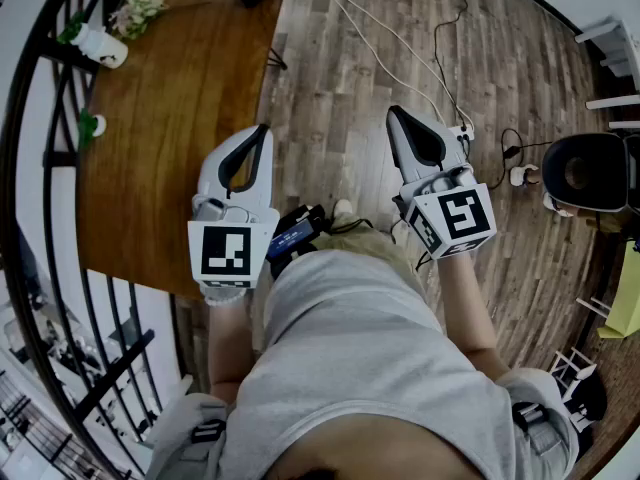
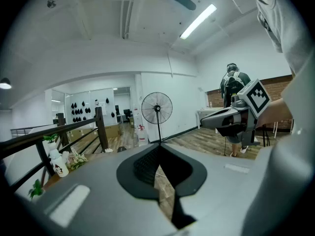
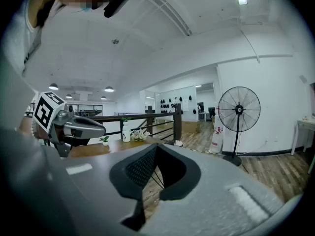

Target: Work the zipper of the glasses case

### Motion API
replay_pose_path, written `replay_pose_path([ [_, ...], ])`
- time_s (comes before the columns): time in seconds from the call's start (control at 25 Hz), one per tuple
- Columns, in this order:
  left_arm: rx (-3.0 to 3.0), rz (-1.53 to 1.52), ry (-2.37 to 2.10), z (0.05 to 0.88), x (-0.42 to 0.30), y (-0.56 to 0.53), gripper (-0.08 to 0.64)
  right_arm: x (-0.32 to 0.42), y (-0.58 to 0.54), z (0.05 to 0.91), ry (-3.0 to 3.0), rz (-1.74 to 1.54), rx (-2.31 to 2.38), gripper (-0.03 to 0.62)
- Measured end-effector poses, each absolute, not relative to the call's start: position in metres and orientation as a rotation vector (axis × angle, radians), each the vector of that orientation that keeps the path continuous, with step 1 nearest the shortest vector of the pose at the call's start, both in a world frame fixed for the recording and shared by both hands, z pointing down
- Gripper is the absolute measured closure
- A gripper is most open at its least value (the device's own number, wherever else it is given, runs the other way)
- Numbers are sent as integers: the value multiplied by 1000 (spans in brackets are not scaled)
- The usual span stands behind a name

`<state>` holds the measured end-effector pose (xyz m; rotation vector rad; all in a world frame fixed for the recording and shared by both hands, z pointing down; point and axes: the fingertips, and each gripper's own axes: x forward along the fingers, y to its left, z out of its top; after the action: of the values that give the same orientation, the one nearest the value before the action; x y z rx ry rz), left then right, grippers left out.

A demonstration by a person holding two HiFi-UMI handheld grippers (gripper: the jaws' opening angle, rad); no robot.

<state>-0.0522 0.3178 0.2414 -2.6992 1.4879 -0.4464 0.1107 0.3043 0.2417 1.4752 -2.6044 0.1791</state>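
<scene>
No glasses case shows in any view. In the head view my left gripper (image 1: 262,128) and my right gripper (image 1: 392,112) are held side by side in front of the person's body, both pointing forward. The left one hangs over the edge of a brown wooden table (image 1: 160,118), the right one over the plank floor. Each gripper view looks out level across the room. The left gripper (image 2: 158,145) has its jaws shut with nothing between them, and so does the right gripper (image 3: 156,145).
A white bottle (image 1: 104,46) and flowers (image 1: 138,10) stand at the table's far left corner by a black railing (image 1: 45,158). Cables (image 1: 400,48) cross the floor. A standing fan (image 2: 157,109) and a distant person (image 2: 234,85) are ahead. A dark device (image 1: 296,234) hangs at the waist.
</scene>
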Motion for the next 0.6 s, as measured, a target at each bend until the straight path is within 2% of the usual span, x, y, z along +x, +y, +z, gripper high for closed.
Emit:
replay_pose_path([
  [0.6,-2708,-427,1485,237,-46,312,545,108,302,248,-2605,206,1446,591],
])
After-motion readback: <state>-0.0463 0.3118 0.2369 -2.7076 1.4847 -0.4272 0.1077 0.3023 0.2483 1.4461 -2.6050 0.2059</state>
